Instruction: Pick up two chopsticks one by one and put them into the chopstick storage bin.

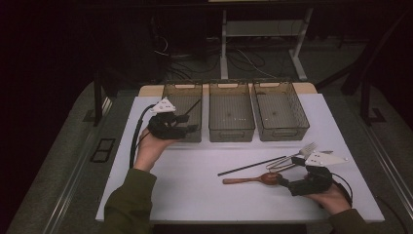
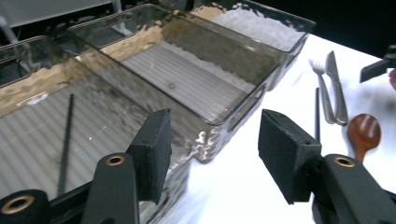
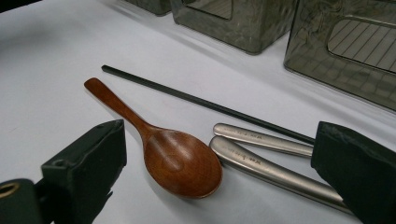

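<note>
Currently right gripper is hanging spread over wooden spoon, empty; risk: jaws are straddling fork handle too, likely snagging it. Left gripper is also spread, empty.

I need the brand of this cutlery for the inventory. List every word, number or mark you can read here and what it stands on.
Upper metal handle: a small engraved mark, too small and blurred to read.
Lower metal handle: a like engraved mark, also unreadable.
Wooden spoon, black chopstick, smoked plastic bins, both grippers: no lettering to be seen.
Nothing here can be quoted as text.
</note>
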`<state>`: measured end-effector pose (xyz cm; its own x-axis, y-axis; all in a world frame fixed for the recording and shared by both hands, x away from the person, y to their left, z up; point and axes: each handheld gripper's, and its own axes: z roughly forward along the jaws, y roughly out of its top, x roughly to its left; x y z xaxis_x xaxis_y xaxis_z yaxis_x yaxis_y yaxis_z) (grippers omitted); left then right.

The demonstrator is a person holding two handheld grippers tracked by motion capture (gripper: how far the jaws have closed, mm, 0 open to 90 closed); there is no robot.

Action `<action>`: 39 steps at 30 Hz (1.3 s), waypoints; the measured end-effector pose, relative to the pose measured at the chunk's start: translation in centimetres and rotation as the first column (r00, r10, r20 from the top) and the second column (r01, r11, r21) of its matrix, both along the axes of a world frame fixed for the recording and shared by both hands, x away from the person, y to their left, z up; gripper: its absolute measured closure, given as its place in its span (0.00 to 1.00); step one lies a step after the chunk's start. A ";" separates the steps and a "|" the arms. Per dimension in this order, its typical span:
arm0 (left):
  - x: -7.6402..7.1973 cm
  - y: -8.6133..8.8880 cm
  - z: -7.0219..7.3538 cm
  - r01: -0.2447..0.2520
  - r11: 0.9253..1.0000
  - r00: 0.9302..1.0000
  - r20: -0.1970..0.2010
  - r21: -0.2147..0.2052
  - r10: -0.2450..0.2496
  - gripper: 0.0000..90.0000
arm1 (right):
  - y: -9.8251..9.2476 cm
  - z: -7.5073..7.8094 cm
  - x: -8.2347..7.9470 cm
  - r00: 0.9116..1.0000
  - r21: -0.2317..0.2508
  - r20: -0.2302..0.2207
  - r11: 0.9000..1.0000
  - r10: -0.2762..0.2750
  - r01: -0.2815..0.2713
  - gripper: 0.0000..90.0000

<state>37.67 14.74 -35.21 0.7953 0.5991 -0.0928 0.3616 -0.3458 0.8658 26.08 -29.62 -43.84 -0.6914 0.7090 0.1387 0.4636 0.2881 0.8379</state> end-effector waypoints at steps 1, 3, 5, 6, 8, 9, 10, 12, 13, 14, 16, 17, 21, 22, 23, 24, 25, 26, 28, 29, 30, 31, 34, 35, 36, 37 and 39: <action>-0.2 -0.2 0.0 0.002 1.000 1.000 0.001 -0.002 -0.002 0.47 | 0.0 0.0 0.0 1.000 0.000 0.000 1.000 -0.001 0.001 0.03; -0.5 -0.4 -0.1 0.010 1.000 1.000 0.007 -0.010 -0.010 0.47 | 0.0 0.0 0.0 1.000 0.000 -0.003 1.000 -0.001 0.001 0.03; -0.8 -0.7 -0.2 0.019 1.000 1.000 0.009 -0.008 -0.019 0.44 | 0.1 0.0 -0.1 1.000 0.003 -0.011 1.000 -0.001 0.001 0.03; -1.0 -0.9 -0.2 0.023 1.000 1.000 0.012 -0.013 -0.022 0.44 | 0.0 0.0 0.0 1.000 0.000 0.000 1.000 0.001 -0.001 0.03; -1.4 -1.1 -0.4 0.036 0.999 0.999 0.011 -0.021 -0.036 0.43 | 0.0 0.0 0.0 1.000 0.002 -0.002 1.000 0.001 -0.001 0.03; -1.6 -1.3 -0.6 0.043 0.999 0.999 0.009 -0.018 -0.043 0.42 | 0.0 0.1 0.0 1.000 0.003 -0.001 1.000 -0.001 0.001 0.03; -1.8 -1.5 -0.7 0.051 0.999 0.999 0.012 -0.012 -0.051 0.42 | 0.0 0.1 0.0 1.000 0.003 -0.002 1.000 -0.003 0.003 0.03; -2.2 -1.8 -1.1 0.065 0.998 0.998 0.016 -0.007 -0.065 0.41 | 0.0 0.1 -0.1 1.000 0.001 0.000 1.000 -0.003 0.003 0.03; -2.3 -2.0 -1.2 0.074 0.997 0.997 0.015 -0.009 -0.074 0.41 | 0.0 0.1 -0.1 1.000 0.000 0.000 1.000 -0.002 0.002 0.03; -2.5 -2.1 -1.4 0.083 0.996 0.996 0.013 -0.015 -0.083 0.41 | 0.0 0.1 -0.1 1.000 0.000 0.001 1.000 -0.001 0.001 0.03; -2.8 -2.4 -1.8 0.100 0.995 0.995 0.006 -0.008 -0.100 0.40 | 0.0 0.0 0.0 1.000 0.000 0.000 1.000 -0.004 0.004 0.03; -2.8 -2.6 -1.9 0.113 0.994 0.994 0.001 -0.008 -0.113 0.39 | 0.0 0.1 0.0 1.000 0.000 0.000 1.000 -0.004 0.004 0.03; -3.2 -3.2 -2.7 0.136 0.990 0.991 -0.007 -0.020 -0.136 0.37 | 0.0 0.0 0.0 1.000 -0.001 0.000 1.000 -0.006 0.006 0.03; -3.3 -3.4 -2.8 0.142 0.990 0.990 -0.011 -0.017 -0.142 0.37 | 0.0 0.0 0.0 1.000 -0.001 0.000 1.000 -0.007 0.007 0.03; -3.4 -3.6 -2.9 0.149 0.989 0.989 -0.011 -0.011 -0.149 0.37 | 0.0 0.0 0.0 1.000 -0.003 0.003 1.000 -0.004 0.004 0.03; -3.6 -3.7 -3.0 0.154 0.988 0.988 -0.012 -0.010 -0.155 0.37 | 0.0 0.0 0.0 1.000 -0.002 0.003 1.000 -0.004 0.004 0.03; -3.7 -3.8 -3.1 0.160 0.987 0.987 -0.016 -0.010 -0.160 0.37 | 0.0 0.0 0.0 1.000 -0.002 0.002 1.000 -0.005 0.005 0.03; -3.8 -4.0 -3.2 0.166 0.986 0.986 -0.016 -0.011 -0.166 0.37 | -0.1 0.0 0.0 1.000 -0.003 0.002 1.000 -0.005 0.005 0.03; -3.9 -4.3 -3.4 0.171 0.985 0.985 -0.016 -0.020 -0.172 0.37 | -0.1 0.0 0.0 1.000 0.000 0.001 1.000 -0.006 0.006 0.03; -4.0 -4.5 -3.6 0.174 0.984 0.985 -0.017 -0.025 -0.174 0.37 | -0.1 0.0 0.0 1.000 0.000 0.003 1.000 -0.007 0.007 0.03; -4.1 -4.7 -3.8 0.181 0.983 0.983 -0.017 -0.024 -0.181 0.38 | -0.1 0.0 0.0 1.000 0.001 0.000 1.000 -0.009 0.009 0.03; -4.1 -4.9 -3.9 0.189 0.982 0.982 -0.018 -0.022 -0.189 0.40 | -0.1 0.0 0.0 1.000 0.001 0.001 1.000 -0.008 0.008 0.03; -4.2 -5.6 -4.4 0.214 0.977 0.977 -0.018 -0.002 -0.214 0.44 | 0.0 0.0 0.0 1.000 -0.004 0.003 1.000 -0.004 0.004 0.03; -4.2 -5.9 -4.6 0.222 0.975 0.975 -0.019 -0.002 -0.222 0.46 | 0.0 0.0 0.0 1.000 -0.003 0.003 1.000 -0.004 0.004 0.03; -4.2 -6.1 -4.7 0.228 0.974 0.973 -0.016 -0.002 -0.228 0.46 | 0.0 0.0 0.0 1.000 -0.003 0.003 1.000 -0.004 0.004 0.03; -4.2 -6.4 -4.9 0.235 0.972 0.972 -0.019 -0.007 -0.235 0.48 | 0.0 0.0 0.0 1.000 -0.003 0.003 1.000 -0.004 0.004 0.03; -4.2 -6.8 -5.2 0.251 0.968 0.968 -0.023 0.007 -0.251 0.52 | 0.0 0.0 0.1 1.000 -0.003 0.002 1.000 -0.005 0.005 0.03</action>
